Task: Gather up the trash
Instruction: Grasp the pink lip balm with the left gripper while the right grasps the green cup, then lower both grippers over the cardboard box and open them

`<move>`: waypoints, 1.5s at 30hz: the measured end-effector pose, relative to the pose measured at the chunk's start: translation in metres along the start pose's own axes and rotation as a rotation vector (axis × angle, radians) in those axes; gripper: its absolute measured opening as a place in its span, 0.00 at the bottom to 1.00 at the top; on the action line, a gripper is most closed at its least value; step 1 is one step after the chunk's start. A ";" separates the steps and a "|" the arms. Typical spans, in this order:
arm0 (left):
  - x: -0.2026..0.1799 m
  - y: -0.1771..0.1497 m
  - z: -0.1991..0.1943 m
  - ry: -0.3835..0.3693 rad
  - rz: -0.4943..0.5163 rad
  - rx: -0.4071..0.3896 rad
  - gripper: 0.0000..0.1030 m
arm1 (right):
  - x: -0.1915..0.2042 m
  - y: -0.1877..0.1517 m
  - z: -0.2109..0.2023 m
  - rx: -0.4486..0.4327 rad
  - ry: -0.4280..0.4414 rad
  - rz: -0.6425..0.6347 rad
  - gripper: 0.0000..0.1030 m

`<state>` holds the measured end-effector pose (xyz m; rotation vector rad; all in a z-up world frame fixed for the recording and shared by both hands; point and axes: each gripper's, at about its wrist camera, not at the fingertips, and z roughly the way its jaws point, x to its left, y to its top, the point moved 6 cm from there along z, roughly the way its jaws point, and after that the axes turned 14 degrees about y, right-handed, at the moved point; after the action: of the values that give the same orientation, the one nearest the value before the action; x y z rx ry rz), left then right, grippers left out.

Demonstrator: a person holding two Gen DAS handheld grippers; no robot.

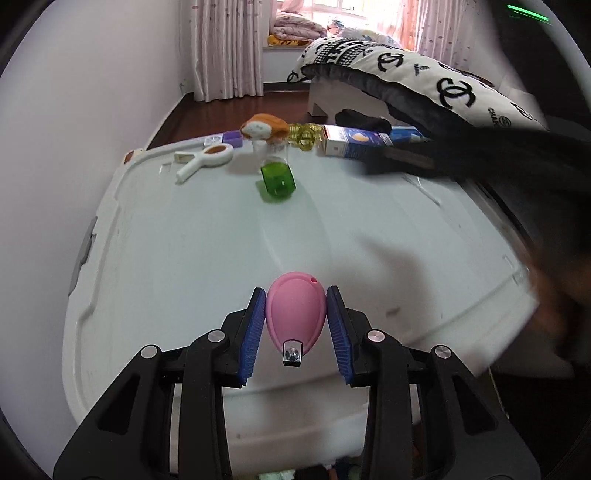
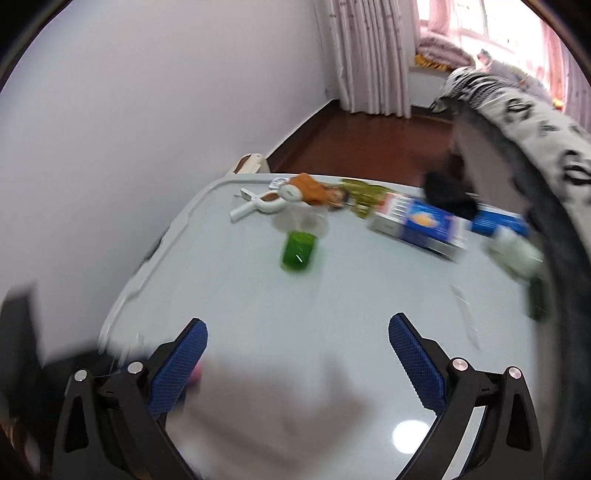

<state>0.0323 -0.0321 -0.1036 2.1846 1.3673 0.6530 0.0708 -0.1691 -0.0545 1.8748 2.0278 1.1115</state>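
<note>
The left gripper [image 1: 296, 322] clamps a smooth pink egg-shaped plastic nail clipper [image 1: 295, 313] between ribbed blue pads; the right gripper [image 2: 297, 363] gapes wide, empty, above the glossy pale lid [image 2: 332, 288].

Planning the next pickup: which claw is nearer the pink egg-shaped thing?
Left. The left claw is shut on the pink egg-shaped thing; the right claw is open beside it, holding nothing.

We see daylight from the window [image 1: 354, 11]; the left view is sharp. Our right view is motion-blurred, with glare on the table [image 2: 410, 435].
</note>
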 end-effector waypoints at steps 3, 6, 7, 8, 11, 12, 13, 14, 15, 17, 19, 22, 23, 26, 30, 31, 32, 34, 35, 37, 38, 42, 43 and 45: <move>0.007 -0.009 -0.002 -0.010 0.014 0.001 0.33 | -0.006 0.019 0.046 0.020 -0.015 0.036 0.93; 0.017 -0.016 0.000 -0.023 -0.006 0.021 0.33 | -0.011 0.035 0.083 0.044 -0.073 0.046 0.93; 0.020 -0.018 0.001 -0.025 -0.012 0.024 0.33 | -0.011 0.040 0.093 0.052 -0.089 0.043 0.93; 0.023 -0.020 0.002 -0.027 -0.014 0.029 0.33 | -0.011 0.045 0.107 0.074 -0.109 0.043 0.90; 0.029 -0.023 0.001 -0.035 -0.028 0.038 0.33 | -0.015 0.050 0.133 0.128 -0.147 0.055 0.61; 0.031 -0.023 0.001 -0.038 -0.034 0.039 0.33 | -0.016 0.049 0.143 0.156 -0.153 0.058 0.55; 0.033 -0.024 0.000 -0.039 -0.038 0.037 0.33 | -0.017 0.046 0.148 0.175 -0.157 0.058 0.45; 0.034 -0.023 -0.001 -0.038 -0.039 0.031 0.33 | -0.018 0.042 0.153 0.194 -0.155 0.064 0.39; 0.034 -0.023 -0.002 -0.038 -0.038 0.027 0.33 | -0.019 0.037 0.155 0.198 -0.150 0.067 0.38; 0.035 -0.021 -0.004 -0.043 -0.047 0.024 0.33 | -0.018 0.033 0.151 0.189 -0.143 0.053 0.38; 0.033 -0.022 -0.006 -0.043 -0.045 0.021 0.33 | -0.020 0.029 0.146 0.186 -0.119 0.079 0.38; 0.030 -0.021 -0.005 -0.043 -0.040 0.020 0.33 | -0.021 0.023 0.127 0.172 -0.115 0.079 0.38; 0.030 -0.022 -0.005 -0.044 -0.041 0.020 0.33 | -0.020 0.020 0.122 0.166 -0.113 0.077 0.38; 0.029 -0.023 -0.007 -0.048 -0.039 0.020 0.33 | -0.012 0.011 0.088 0.135 -0.104 0.068 0.38; 0.023 -0.034 -0.021 -0.025 0.006 0.000 0.33 | 0.012 -0.033 0.018 0.123 -0.088 0.027 0.38; 0.021 -0.041 -0.027 -0.031 0.007 0.014 0.33 | 0.017 -0.051 0.000 0.126 -0.090 0.014 0.38; 0.018 -0.046 -0.032 -0.037 0.006 0.018 0.33 | 0.023 -0.070 -0.017 0.132 -0.082 0.011 0.38; 0.007 -0.068 -0.049 -0.049 0.019 0.028 0.33 | 0.036 -0.120 -0.049 0.165 -0.055 0.019 0.38; 0.002 -0.077 -0.055 -0.056 0.025 0.038 0.33 | 0.041 -0.143 -0.060 0.179 -0.047 0.030 0.38; -0.007 -0.103 -0.067 -0.073 0.036 0.073 0.33 | 0.050 -0.201 -0.071 0.242 -0.014 0.082 0.38; -0.013 -0.119 -0.072 -0.089 0.046 0.102 0.33 | 0.050 -0.218 -0.071 0.262 -0.009 0.100 0.38; -0.022 -0.164 -0.078 -0.083 0.067 0.195 0.63 | 0.044 -0.296 -0.055 0.395 -0.044 0.182 0.72; -0.021 -0.169 -0.078 -0.058 0.067 0.207 0.72 | 0.039 -0.302 -0.054 0.395 -0.070 0.197 0.83; -0.019 -0.172 -0.079 -0.014 0.077 0.218 0.73 | 0.034 -0.303 -0.052 0.396 -0.071 0.217 0.85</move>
<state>-0.1413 0.0291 -0.1525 2.4182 1.4106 0.5359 -0.2054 -0.1391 -0.1898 2.3305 2.1678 0.7049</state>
